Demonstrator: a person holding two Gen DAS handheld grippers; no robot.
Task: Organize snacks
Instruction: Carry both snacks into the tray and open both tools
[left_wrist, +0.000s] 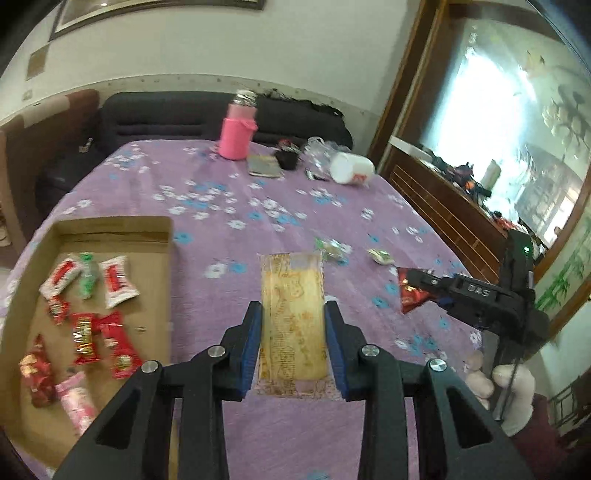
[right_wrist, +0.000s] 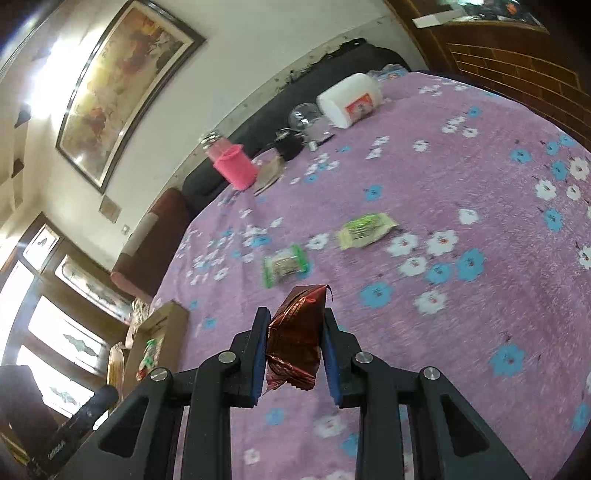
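Two grippers work above a round table (left_wrist: 280, 221) draped in fuzzy purple floral cloth. Right of the shallow cardboard box (left_wrist: 110, 229), the left gripper (left_wrist: 293, 332) clamps a flat yellow packet (left_wrist: 291, 295); farther right, the right gripper (right_wrist: 295, 339) pinches a crinkled red foil snack (right_wrist: 297, 332).

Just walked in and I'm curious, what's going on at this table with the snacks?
A person is sorting snacks with a handheld gripper in each hand. The left gripper has its jaws closed on a long yellow snack packet, beside a cardboard box that already holds red, white, green and pink packets. The right gripper holds a shiny red foil packet. Two green packets lie loose on the purple floral tablecloth.
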